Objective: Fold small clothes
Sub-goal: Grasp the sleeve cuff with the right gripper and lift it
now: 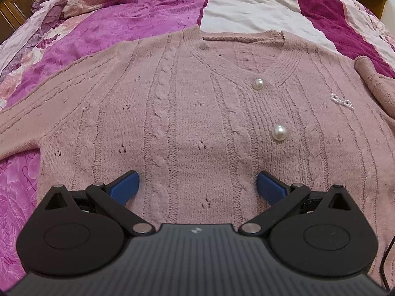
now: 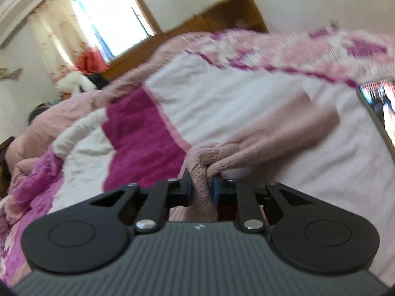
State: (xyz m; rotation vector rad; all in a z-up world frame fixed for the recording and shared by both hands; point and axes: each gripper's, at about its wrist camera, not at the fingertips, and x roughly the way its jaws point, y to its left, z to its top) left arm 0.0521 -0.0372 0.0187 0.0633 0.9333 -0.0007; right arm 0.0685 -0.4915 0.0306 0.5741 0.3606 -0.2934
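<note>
A pink cable-knit cardigan (image 1: pixel 187 113) lies flat, front up, on a quilt (image 1: pixel 123 19) of magenta, pink and white patches. Its length runs near to far, with the V-neck (image 1: pixel 246 39) at the far end and the hem out of view below the camera. One sleeve stretches off to the left, and two pearl buttons (image 1: pixel 279 133) sit right of centre on the placket.

The left gripper (image 1: pixel 197 187) tilts steeply down over the lower chest, blue fingers (image 1: pixel 124 187) spread wide — the knit lies between and beneath them, ungripped.

The right gripper (image 2: pixel 201 190) points shallowly down across the bed. Its fingers are nearly closed, pinching a bunched fold of the cardigan's pink knit — the cloth trails away to the far right over the white patch.
</note>
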